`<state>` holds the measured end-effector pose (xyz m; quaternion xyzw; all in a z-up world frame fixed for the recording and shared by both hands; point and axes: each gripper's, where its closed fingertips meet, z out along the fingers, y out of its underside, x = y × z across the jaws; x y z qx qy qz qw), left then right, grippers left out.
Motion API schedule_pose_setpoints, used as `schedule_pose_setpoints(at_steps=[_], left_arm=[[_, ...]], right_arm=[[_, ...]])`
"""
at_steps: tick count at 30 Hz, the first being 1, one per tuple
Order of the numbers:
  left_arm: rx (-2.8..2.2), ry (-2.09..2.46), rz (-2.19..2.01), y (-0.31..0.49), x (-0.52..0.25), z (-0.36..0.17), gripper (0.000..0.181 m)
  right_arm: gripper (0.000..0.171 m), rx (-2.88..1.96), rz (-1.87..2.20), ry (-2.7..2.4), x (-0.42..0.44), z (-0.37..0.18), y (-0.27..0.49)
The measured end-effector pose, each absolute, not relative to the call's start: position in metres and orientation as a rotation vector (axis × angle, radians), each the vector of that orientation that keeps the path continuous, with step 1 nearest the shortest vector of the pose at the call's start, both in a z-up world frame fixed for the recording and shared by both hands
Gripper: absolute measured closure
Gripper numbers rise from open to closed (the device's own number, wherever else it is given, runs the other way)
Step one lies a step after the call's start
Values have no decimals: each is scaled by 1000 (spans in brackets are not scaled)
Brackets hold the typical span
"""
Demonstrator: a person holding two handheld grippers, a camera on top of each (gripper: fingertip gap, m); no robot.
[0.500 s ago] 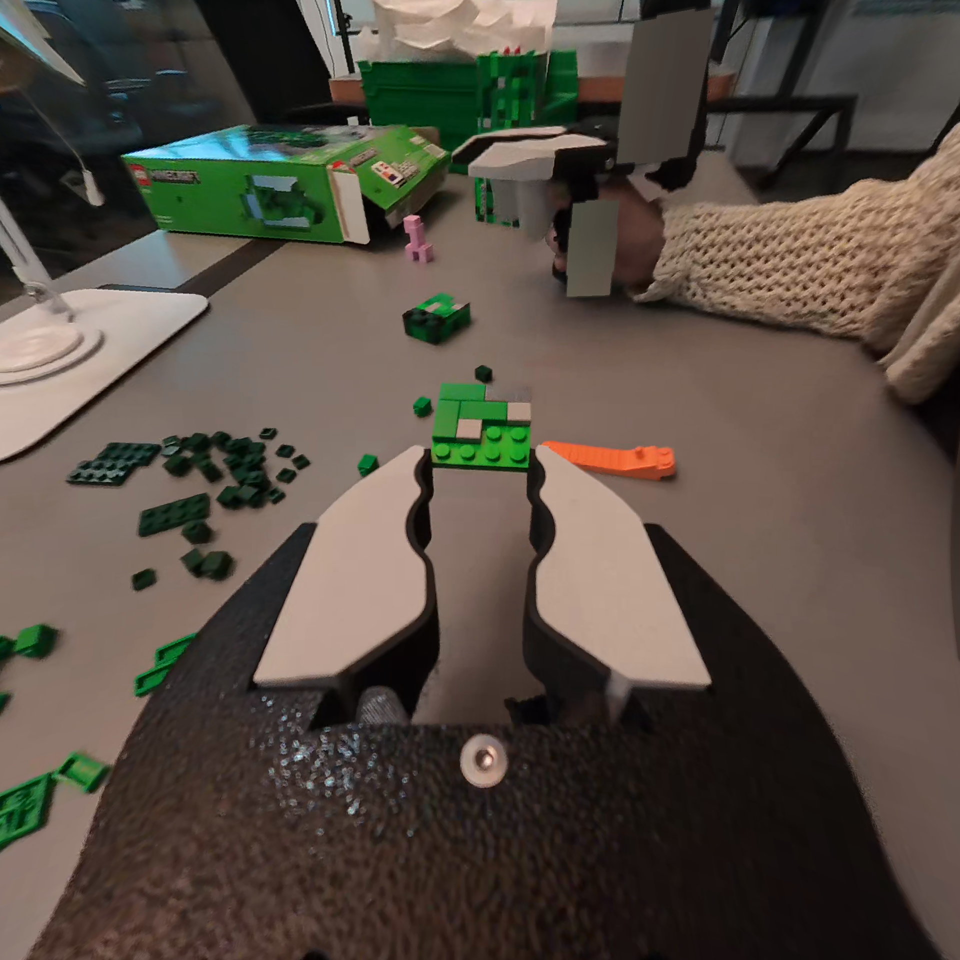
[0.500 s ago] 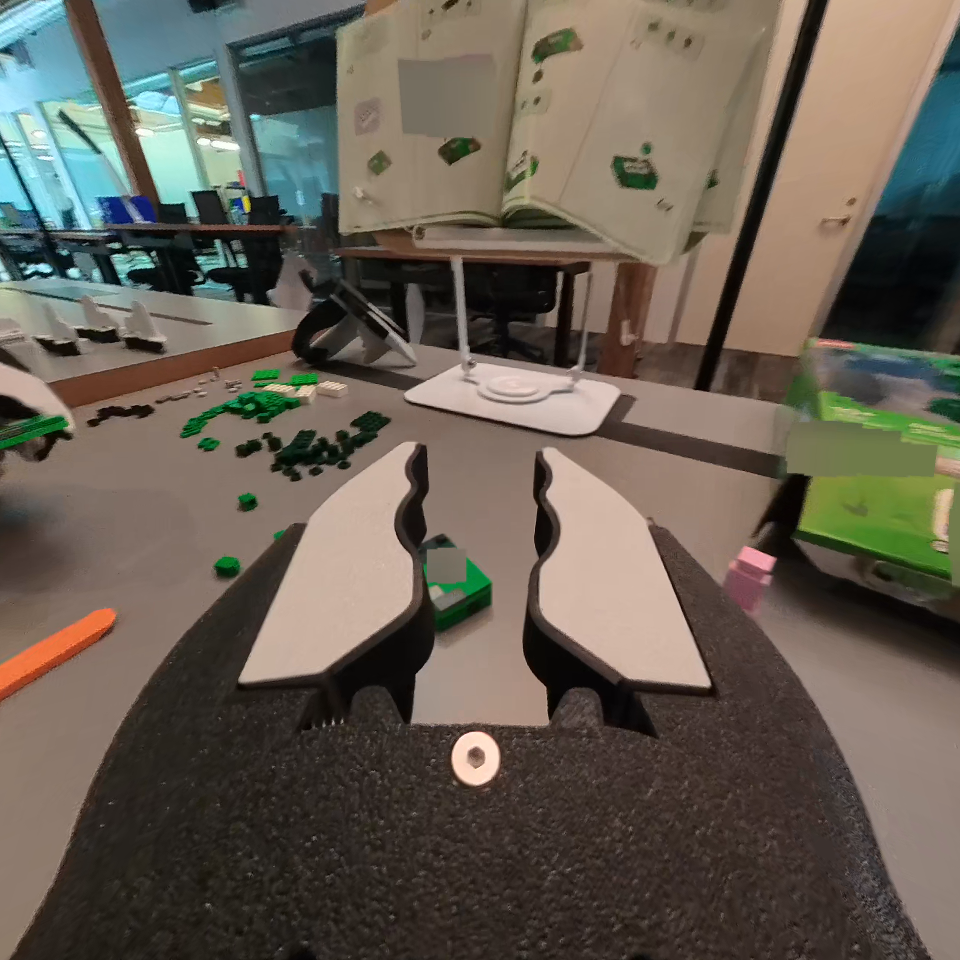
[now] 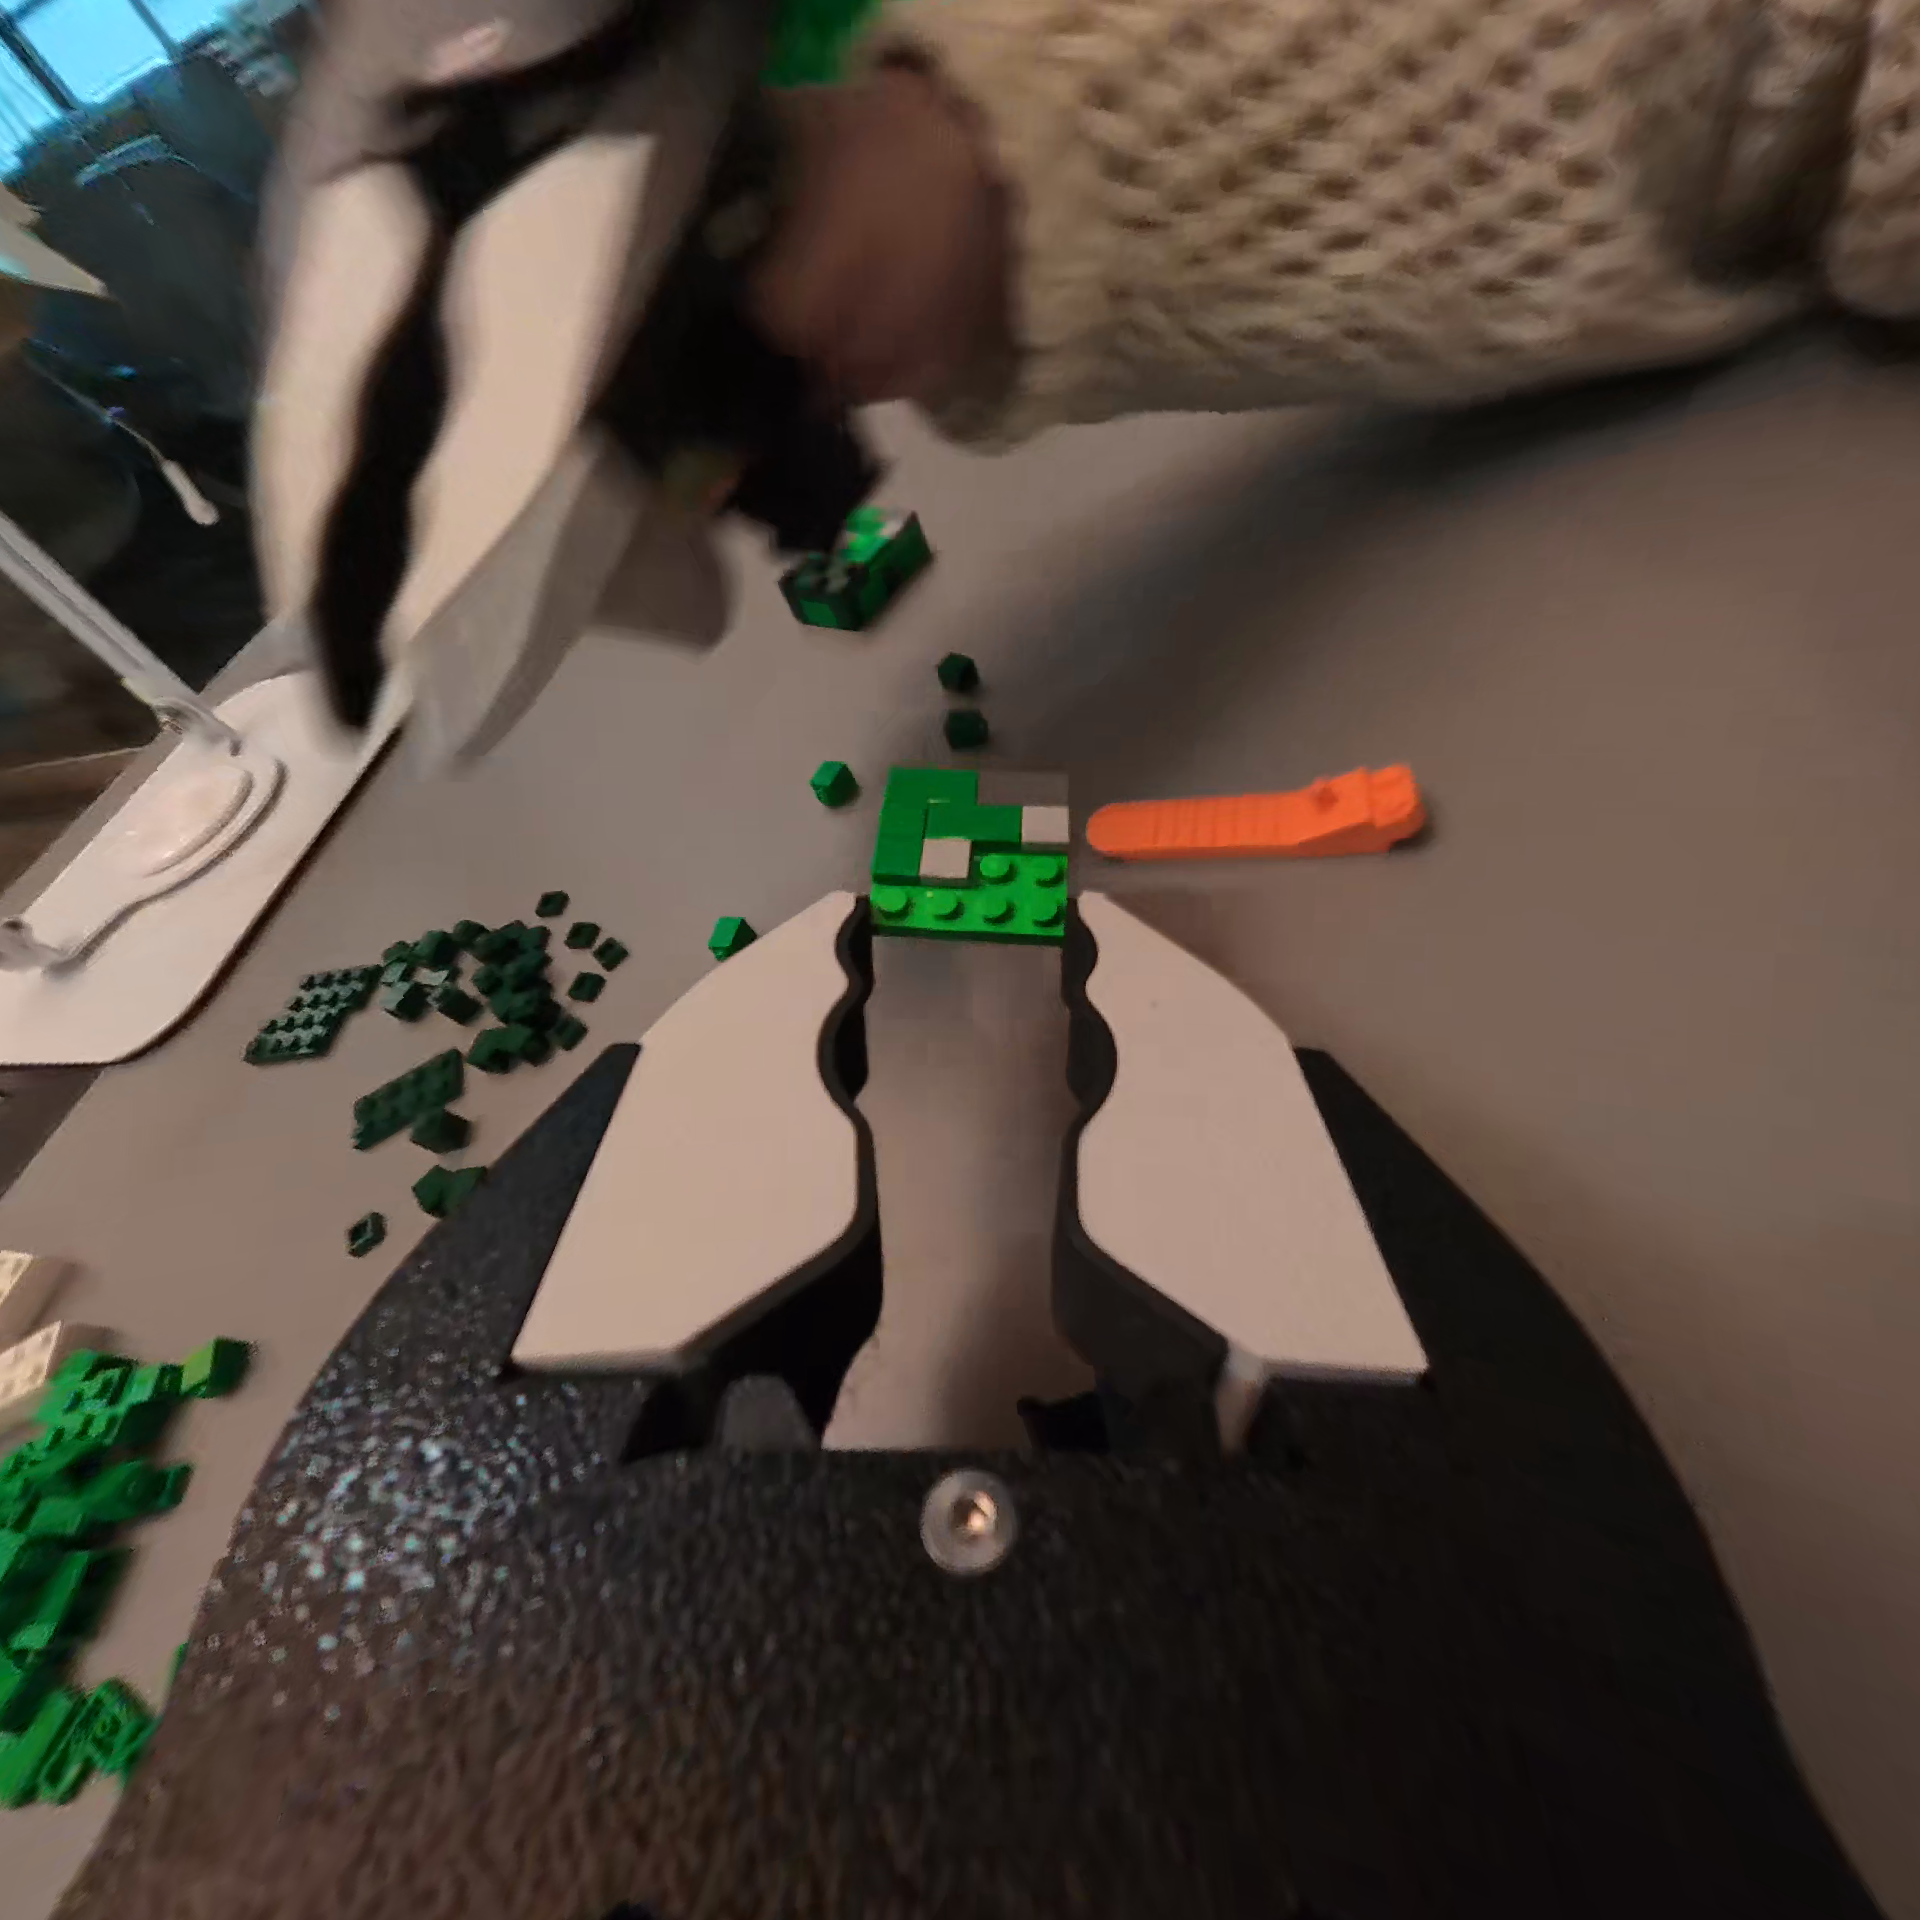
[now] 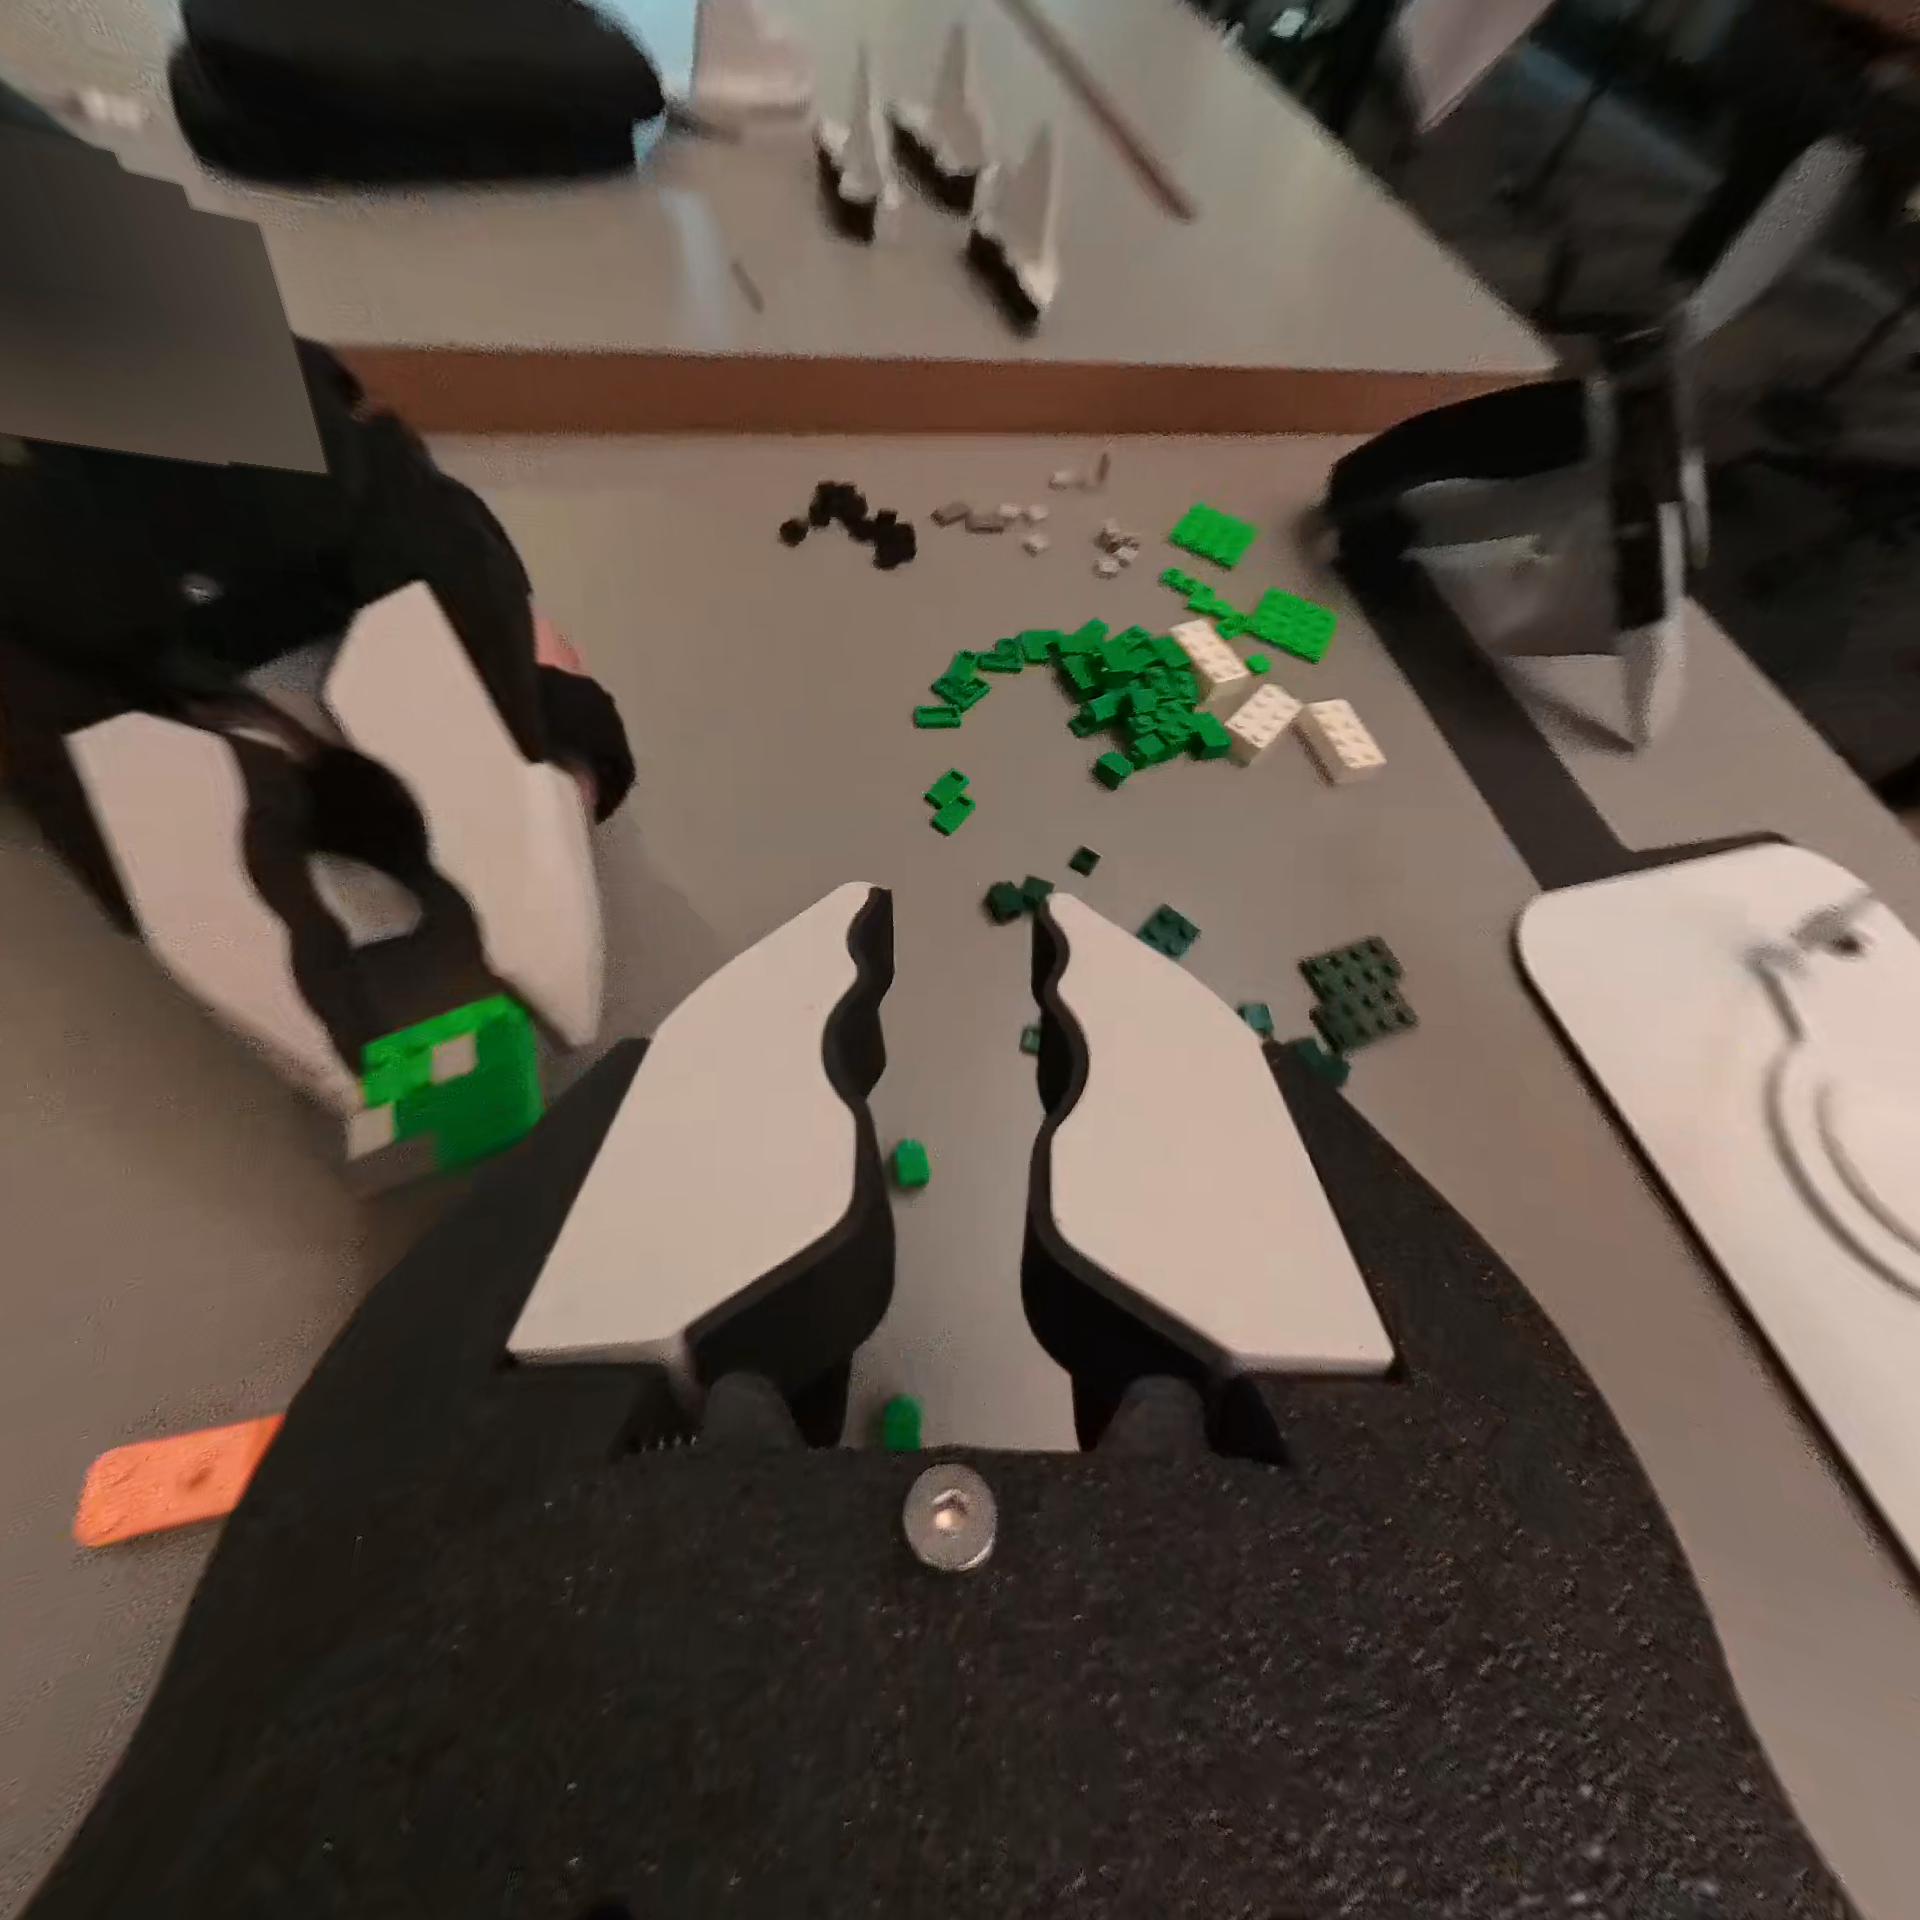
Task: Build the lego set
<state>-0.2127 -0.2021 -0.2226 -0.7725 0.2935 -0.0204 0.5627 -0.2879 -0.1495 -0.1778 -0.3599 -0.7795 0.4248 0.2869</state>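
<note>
Desk (image 3: pixel 1455 582) surface, grey, carries everything I see. At its far-left edge sits a white stand base (image 4: pixel 1714 1091). My left gripper (image 3: pixel 968 914) has its jaws pinching the near edge of the green plate assembly (image 3: pixel 971 852), which lies mid-desk with two pale tiles on top. My right gripper (image 4: pixel 961 904) hangs over the scattered parts with its jaws spread and nothing between them; in the left wrist view it shows blurred. An orange brick separator (image 3: pixel 1257 816) lies just beside the assembly on the side away from the stand. Dark green pieces (image 3: pixel 457 997) are strewn towards the stand base, bright green pieces (image 4: pixel 1122 686) and three white bricks (image 4: pixel 1278 707) farther along. A small green block (image 3: pixel 857 571) sits beyond the assembly.
</note>
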Motion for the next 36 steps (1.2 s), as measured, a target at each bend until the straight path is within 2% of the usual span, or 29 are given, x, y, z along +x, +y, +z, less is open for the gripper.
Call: schedule_pose_setpoints(at_steps=[10, 14, 22, 27, 36], left_arm=[[-1835, 752, -42, -202, -203, -229, 147], [-1837, 752, -19, -200, -205, -230, 147], [-1834, 698, -1, -201, -217, -226, 147], [-1837, 694, -12, -200, -216, -226, 147], [-1838, 718, -11, -201, -213, -227, 147]], right_arm=[[156, -971, 1021, -2189, -338, -199, -155], [156, -1018, 968, -2223, -385, -200, -154], [157, -1541, 763, -2346, -489, -226, -147], [155, -1885, 530, -2388, -504, -247, -144], [157, -1932, 234, -2428, -511, -262, -143]])
